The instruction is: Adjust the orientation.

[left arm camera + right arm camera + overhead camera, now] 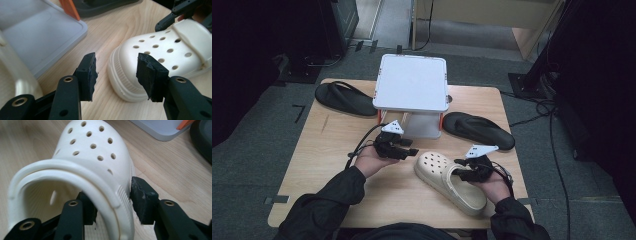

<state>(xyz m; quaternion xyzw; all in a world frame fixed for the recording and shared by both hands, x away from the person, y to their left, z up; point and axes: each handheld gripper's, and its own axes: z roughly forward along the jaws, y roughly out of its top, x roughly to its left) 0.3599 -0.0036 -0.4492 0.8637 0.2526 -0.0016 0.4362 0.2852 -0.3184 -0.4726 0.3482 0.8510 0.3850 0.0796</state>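
Right gripper [473, 169] has its jaws pinched over the side wall of the cream clog [447, 181] at lower centre of the table [327, 150], left gripper [404, 149] spread empty near the toe, likely lift comes next, needing firm grip.

Cream clog [451, 178] w/ holes over the toe lies upright near the table's [332, 165] front-right corner, toe pointing toward the table centre, heel toward the front edge. Right gripper [113, 200] clamps its side wall.
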